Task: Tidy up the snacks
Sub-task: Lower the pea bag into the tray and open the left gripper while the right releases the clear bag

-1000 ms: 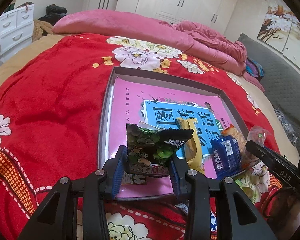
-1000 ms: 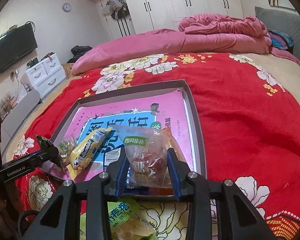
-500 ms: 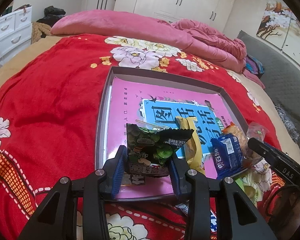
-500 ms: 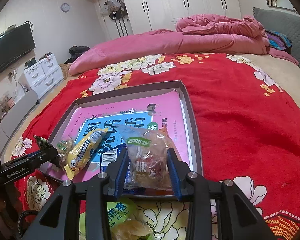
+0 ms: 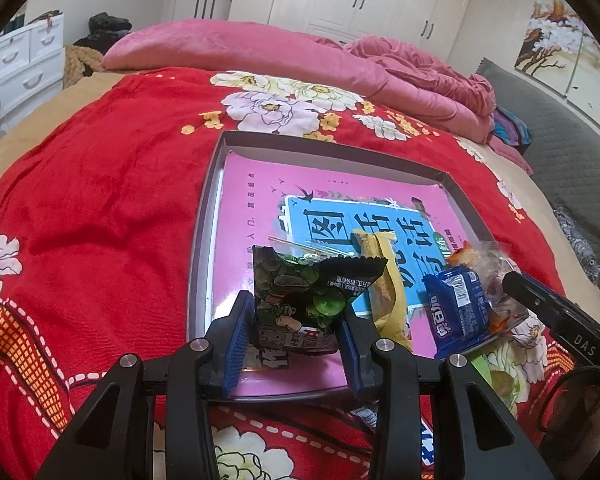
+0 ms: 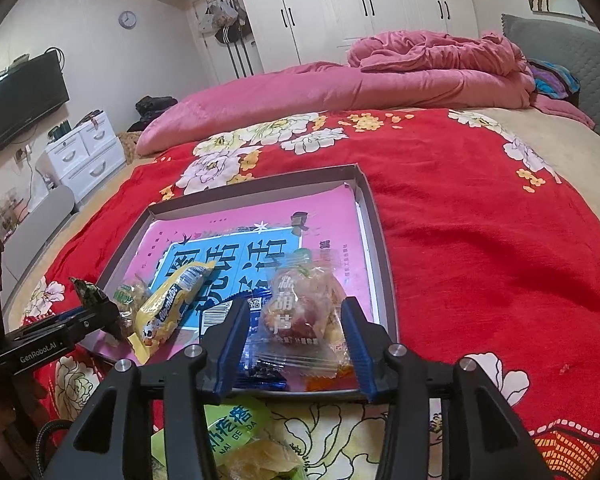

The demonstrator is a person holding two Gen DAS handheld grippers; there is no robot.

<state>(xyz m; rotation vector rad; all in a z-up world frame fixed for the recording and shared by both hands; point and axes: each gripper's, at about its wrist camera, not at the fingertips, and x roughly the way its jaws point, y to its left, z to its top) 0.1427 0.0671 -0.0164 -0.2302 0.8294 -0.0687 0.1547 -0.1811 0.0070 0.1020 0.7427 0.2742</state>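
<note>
A grey tray (image 5: pixel 204 216) with a pink and blue printed bottom lies on the red bed cover. My left gripper (image 5: pixel 294 336) is shut on a dark green snack bag (image 5: pixel 304 300) above the tray's near left corner. My right gripper (image 6: pixel 296 334) has its jaws wider apart around a clear candy bag (image 6: pixel 300 312), which lies on the tray's near right part (image 6: pixel 376 240); no firm pinch shows. A yellow snack bar (image 6: pixel 168 312) and a blue packet (image 5: pixel 458 312) lie in the tray between the grippers.
A green packet (image 6: pixel 236 424) and a clear pack of yellow pieces (image 6: pixel 260 460) lie on the cover below my right gripper. A pink quilt (image 6: pixel 380 80) is piled at the far end. A white drawer unit (image 6: pixel 84 152) stands left of the bed.
My right gripper's jaws have opened wider and the candy bag has dropped lower onto the tray. My left gripper still holds the green bag and has barely moved.
</note>
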